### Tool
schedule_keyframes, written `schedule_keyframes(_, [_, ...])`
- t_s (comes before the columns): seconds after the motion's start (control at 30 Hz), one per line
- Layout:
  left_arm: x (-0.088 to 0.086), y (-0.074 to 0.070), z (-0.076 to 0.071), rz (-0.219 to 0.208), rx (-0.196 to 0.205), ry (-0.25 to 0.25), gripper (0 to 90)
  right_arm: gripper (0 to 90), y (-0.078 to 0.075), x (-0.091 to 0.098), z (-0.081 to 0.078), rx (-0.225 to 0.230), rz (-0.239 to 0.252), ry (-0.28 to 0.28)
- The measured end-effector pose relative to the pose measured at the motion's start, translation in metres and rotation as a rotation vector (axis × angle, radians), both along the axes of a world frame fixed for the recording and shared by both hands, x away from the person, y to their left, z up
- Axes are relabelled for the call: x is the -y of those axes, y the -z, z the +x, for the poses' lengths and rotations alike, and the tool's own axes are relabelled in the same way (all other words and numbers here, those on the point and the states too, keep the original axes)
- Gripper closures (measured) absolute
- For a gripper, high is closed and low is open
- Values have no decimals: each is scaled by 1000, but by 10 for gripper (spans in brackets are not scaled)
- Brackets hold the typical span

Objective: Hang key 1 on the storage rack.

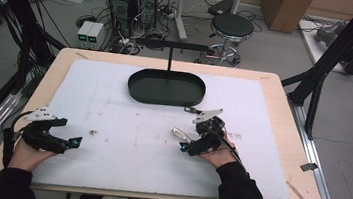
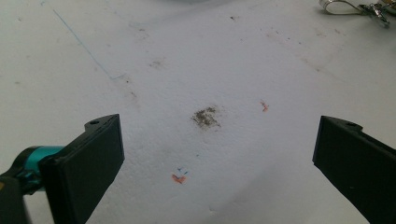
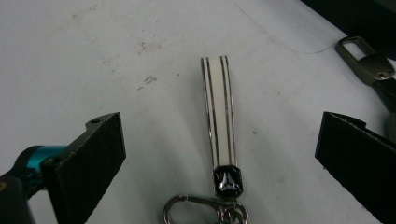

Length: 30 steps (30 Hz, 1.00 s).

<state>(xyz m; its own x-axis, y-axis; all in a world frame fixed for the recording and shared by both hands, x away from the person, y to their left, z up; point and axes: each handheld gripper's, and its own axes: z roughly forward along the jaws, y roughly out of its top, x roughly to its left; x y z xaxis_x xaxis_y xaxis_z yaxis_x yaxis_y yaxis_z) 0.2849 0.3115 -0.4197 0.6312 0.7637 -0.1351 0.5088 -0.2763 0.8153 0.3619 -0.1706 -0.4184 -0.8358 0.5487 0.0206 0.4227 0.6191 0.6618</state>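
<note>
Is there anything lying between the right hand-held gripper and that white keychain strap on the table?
Nothing visible does. The right hand-held gripper is open, and the white keychain strap lies flat on the white mat straight ahead between its jaws. A second, darker key fob lies off to one side, clear of that path.

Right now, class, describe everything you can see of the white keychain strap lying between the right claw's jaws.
The keychain strap is a narrow white band, glossy like leather, edged with dark and silvery lines. Its near end meets a small black emblem block joined to a shiny metal clasp. It lies flat on the white table surface, pointing away from the camera. The right claw stands open around it, jaws apart and not touching it.
</note>
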Motion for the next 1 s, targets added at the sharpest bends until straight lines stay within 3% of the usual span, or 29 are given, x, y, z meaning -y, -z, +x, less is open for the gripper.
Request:
schedule_keyframes(0.27, [5,2,1,26,-17,17,24,66,8,-16,6,-59,-14,-40])
schedule_keyframes(0.3, [5,2,2,31,-18,19,24,94,8,-17,8,-67,-13,-42])
schedule_keyframes(0.33, [5,3,2,31,-18,19,25,204,10,-17,10,-87,-9,-57])
schedule_keyframes(0.43, [4,2,2,33,-18,21,25,307,14,-18,13,-105,-29,-36])
schedule_keyframes(0.53, [5,3,2,30,-15,11,25,372,15,-17,14,-96,-50,-8])
schedule_keyframes(0.6, [5,3,2,33,-10,8,25,520,13,-16,13,-78,-50,8])
schedule_keyframes(0.63, [5,3,2,32,-10,8,25,520,13,-16,13,-78,-50,8])
schedule_keyframes(0.7, [4,3,2,35,-9,9,24,637,14,-18,11,-44,-74,-13])
schedule_keyframes(0.73, [4,3,2,35,-9,9,25,637,14,-18,11,-44,-74,-13])
schedule_keyframes(0.77, [4,3,2,34,-9,9,25,713,13,-19,10,-33,-74,-30])
schedule_keyframes(0.83, [4,3,2,34,-8,11,24,742,14,-21,8,-9,-82,-53])
schedule_keyframes(1.0, [4,3,2,28,-7,8,24,748,11,-19,7,-3,-80,-23])
